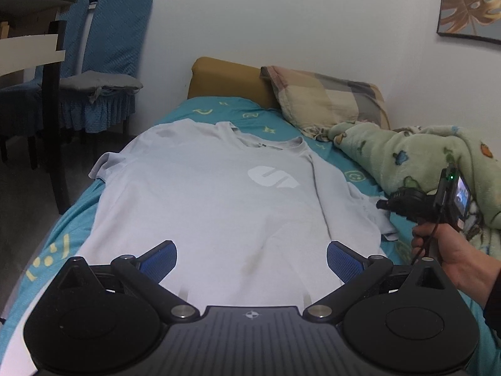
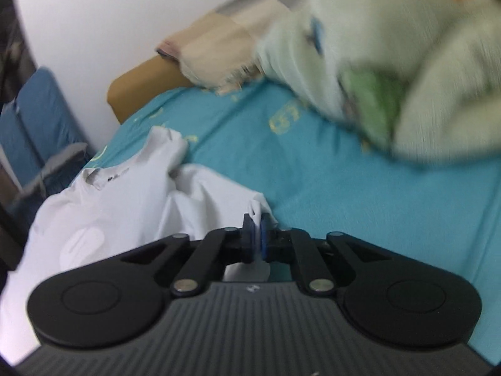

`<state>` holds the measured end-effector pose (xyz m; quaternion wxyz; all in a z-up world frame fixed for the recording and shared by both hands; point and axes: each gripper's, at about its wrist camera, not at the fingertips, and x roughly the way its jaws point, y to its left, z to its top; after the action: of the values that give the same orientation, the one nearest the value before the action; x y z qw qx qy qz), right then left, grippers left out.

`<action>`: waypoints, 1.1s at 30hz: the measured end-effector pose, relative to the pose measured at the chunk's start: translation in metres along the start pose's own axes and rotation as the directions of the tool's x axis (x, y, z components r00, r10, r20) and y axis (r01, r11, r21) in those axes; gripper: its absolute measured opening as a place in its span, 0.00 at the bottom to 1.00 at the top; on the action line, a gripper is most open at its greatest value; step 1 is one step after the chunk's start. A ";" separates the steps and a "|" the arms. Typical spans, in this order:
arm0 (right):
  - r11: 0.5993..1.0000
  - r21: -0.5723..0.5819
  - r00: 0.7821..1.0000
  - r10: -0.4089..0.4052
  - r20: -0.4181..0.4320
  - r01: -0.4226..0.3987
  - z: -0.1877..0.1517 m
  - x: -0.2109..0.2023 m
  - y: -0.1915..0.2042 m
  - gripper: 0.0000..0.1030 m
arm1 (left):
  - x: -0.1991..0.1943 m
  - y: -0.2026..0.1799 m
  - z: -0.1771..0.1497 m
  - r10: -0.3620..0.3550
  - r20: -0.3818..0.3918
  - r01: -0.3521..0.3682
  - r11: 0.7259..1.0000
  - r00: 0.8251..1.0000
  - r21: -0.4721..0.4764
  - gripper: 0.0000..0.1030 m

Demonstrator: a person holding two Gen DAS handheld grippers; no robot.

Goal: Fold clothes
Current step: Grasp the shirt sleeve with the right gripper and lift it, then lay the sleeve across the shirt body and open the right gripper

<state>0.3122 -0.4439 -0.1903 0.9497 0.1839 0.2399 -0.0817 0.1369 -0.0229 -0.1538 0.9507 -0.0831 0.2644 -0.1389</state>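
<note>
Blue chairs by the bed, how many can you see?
2. Both stand left of the bed: one blue chair with a grey cushion on its seat, another blue chair behind it, partly hidden by a table.

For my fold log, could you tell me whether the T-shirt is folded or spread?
Spread: the T-shirt lies flat on the bed, one sleeve pinched by the right gripper.

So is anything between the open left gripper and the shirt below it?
Nothing visible. The left gripper is open directly over the shirt, with only bare fabric between its fingers. The right gripper is already shut on a sleeve.
</note>
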 end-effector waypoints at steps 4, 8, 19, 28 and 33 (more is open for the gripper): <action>0.979 -0.165 0.987 -0.096 0.129 0.117 0.056 -0.001 0.000 0.06 | 0.003 0.007 -0.004 0.014 0.043 -0.013 1.000 0.999 -0.026 1.00; 0.916 -0.298 0.956 -0.214 0.198 0.267 0.093 0.026 -0.002 0.06 | 0.010 0.014 -0.003 0.038 0.053 -0.035 0.998 0.998 -0.046 1.00; 0.906 -0.340 0.962 -0.195 0.190 0.251 0.107 0.046 -0.005 0.74 | 0.042 0.000 -0.014 0.018 0.003 -0.018 0.998 1.000 0.062 1.00; 0.986 -0.109 0.983 -0.107 0.150 0.124 0.070 -0.072 0.018 0.82 | 0.012 -0.003 0.002 0.048 0.076 -0.052 0.997 0.996 0.056 1.00; 0.996 -0.051 0.992 -0.063 0.111 0.069 0.041 -0.145 0.038 0.82 | -0.015 0.005 0.016 0.075 0.112 -0.077 0.997 0.991 0.010 1.00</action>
<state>0.2125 -0.4158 -0.0743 0.9628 0.1451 0.1958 -0.1166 0.1338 -0.0120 -0.1339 0.9692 -0.0739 0.2127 -0.0996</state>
